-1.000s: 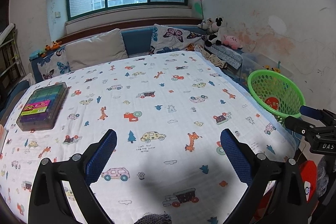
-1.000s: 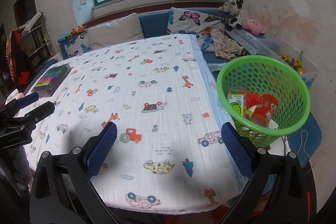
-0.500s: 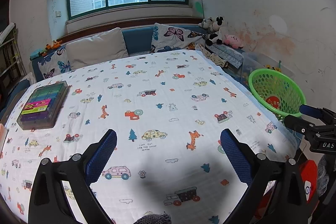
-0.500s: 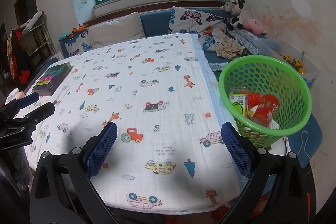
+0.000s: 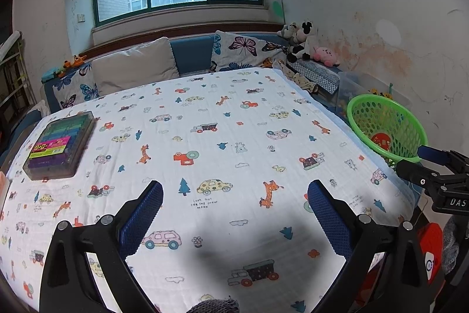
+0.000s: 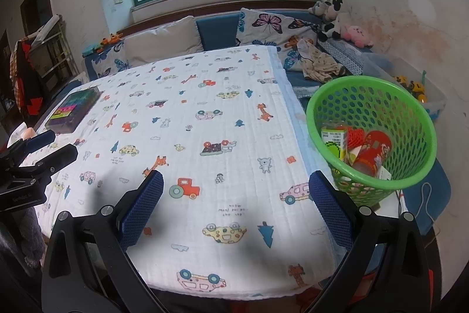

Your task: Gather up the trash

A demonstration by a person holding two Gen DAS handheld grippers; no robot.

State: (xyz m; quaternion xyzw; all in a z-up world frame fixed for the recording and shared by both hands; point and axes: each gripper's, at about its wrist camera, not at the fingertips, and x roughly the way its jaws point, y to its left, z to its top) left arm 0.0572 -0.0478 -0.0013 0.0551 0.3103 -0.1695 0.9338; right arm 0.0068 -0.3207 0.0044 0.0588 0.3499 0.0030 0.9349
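A green mesh basket stands beside the table's right edge. It holds a red can, a green-and-white carton and other scraps. The basket also shows in the left wrist view. My left gripper is open and empty above the table's near side. My right gripper is open and empty above the table's near right corner, left of the basket. Each gripper shows in the other's view, the right one and the left one.
A table under a white cartoon-print cloth fills both views. A clear box of coloured items lies at its left edge. A sofa with pillows and plush toys runs behind. A clear toy bin sits behind the basket.
Both grippers have drawn back slightly from the table. Both stay open and empty.
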